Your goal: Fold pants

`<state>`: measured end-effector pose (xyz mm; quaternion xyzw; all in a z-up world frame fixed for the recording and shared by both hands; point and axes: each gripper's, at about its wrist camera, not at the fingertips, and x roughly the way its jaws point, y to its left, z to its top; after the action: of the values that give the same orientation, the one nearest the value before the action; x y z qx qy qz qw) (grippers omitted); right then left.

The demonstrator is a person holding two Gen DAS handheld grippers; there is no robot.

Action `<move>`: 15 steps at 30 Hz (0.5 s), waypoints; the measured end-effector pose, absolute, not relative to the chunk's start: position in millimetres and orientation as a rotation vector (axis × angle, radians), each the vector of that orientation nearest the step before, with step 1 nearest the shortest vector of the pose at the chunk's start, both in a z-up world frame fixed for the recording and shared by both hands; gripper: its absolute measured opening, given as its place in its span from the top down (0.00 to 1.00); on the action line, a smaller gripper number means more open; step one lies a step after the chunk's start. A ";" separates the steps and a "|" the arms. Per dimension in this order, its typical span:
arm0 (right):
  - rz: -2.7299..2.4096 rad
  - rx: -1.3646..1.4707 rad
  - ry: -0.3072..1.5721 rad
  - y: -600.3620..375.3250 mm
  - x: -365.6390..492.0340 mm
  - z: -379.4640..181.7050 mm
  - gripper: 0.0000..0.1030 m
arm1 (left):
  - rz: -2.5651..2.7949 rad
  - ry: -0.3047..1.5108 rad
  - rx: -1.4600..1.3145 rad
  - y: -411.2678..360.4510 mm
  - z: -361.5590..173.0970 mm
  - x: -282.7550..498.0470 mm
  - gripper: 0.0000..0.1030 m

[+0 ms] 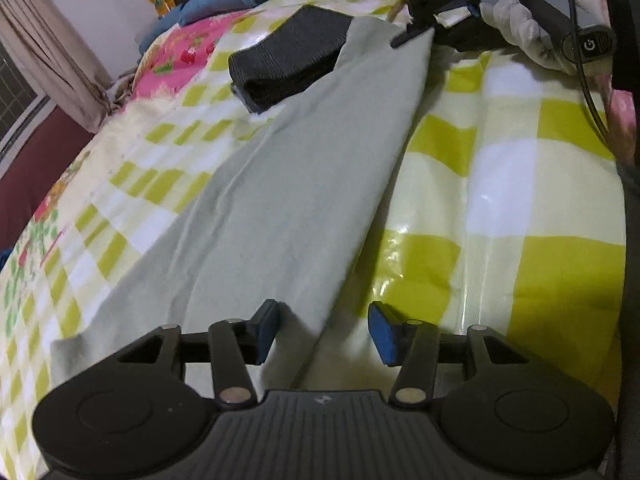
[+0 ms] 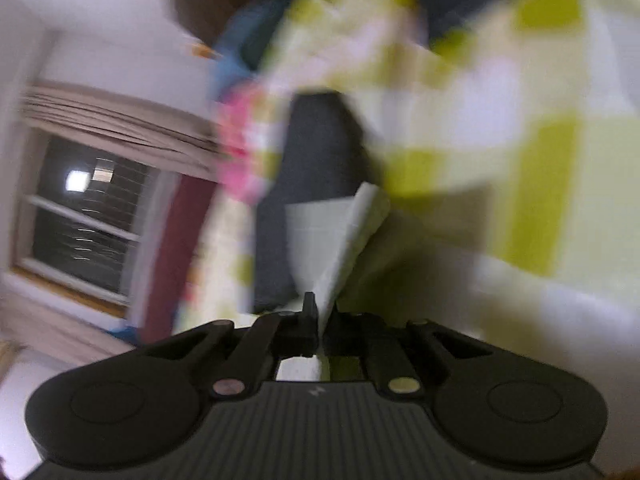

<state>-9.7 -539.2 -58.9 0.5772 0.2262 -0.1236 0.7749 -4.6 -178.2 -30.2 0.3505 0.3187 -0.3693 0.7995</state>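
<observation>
One claw, the right claw (image 2: 320, 320), pinches the pants (image 1: 280, 184) corner (left claw (image 1: 324, 330) gapes unclamped), so lifting may skew the fold.

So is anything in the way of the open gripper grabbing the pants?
Nothing visible is. The left gripper stands open right over the edge of the pale green pants, with only checked sheet beside it. The right gripper already pinches the far end.

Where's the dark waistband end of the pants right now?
In the left wrist view the dark waistband lies at the far end of the pale pants, on the checked bedspread, left of the right hand-held gripper.
</observation>
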 end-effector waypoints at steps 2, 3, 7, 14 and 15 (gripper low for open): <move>-0.255 1.255 0.445 -538.9 -17.4 -53.5 0.96 | -0.803 0.673 0.730 -172.2 -22.6 -8.1 0.38; -0.247 1.250 0.423 -537.9 -19.4 -48.1 0.96 | -0.805 0.673 0.708 -166.7 -18.4 -9.0 0.38; -0.207 1.181 0.426 -528.0 -13.2 -22.2 0.96 | -0.770 0.673 0.648 -146.2 -11.5 -10.1 0.38; 0.039 0.891 0.479 -427.9 31.2 54.2 0.96 | -0.646 0.677 0.549 -91.4 -2.4 -7.9 0.38; 0.090 0.836 0.496 -404.4 40.6 63.6 0.96 | -0.605 0.684 0.536 -78.6 -2.4 -6.3 0.38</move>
<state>40.6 -404.4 63.6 0.4016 0.2383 0.0430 0.8832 -6.3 -78.6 -2.4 0.2559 0.3264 -0.2888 0.8629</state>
